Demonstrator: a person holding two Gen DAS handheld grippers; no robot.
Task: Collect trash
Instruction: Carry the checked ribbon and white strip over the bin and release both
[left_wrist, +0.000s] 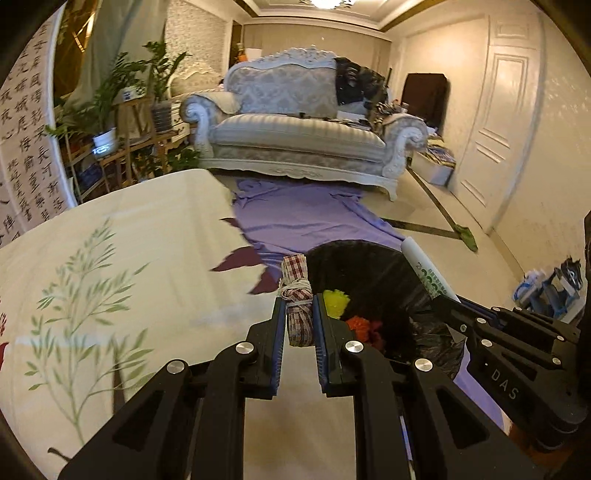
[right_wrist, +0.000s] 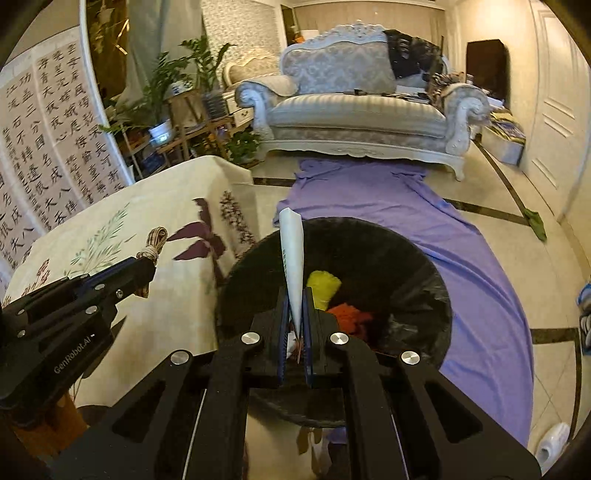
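My left gripper (left_wrist: 300, 306) is shut on a bundle of red-and-white rope (left_wrist: 297, 291) and holds it at the table edge, beside the bin. It also shows in the right wrist view (right_wrist: 147, 266) with the rope bundle (right_wrist: 153, 242). My right gripper (right_wrist: 295, 295) is shut on a white tube with green print (right_wrist: 291, 251) and holds it over the black-lined trash bin (right_wrist: 388, 258). The tube (left_wrist: 428, 273) and bin (left_wrist: 369, 266) show in the left wrist view too. Yellow (right_wrist: 325, 288) and orange (right_wrist: 351, 317) scraps lie inside the bin.
A table with a cream floral cloth (left_wrist: 110, 266) is at the left. A purple sheet (right_wrist: 424, 206) lies on the floor toward a pale sofa (right_wrist: 362, 110). Potted plants (left_wrist: 110, 103) stand at the left. A green rag (left_wrist: 466, 236) lies by the white door.
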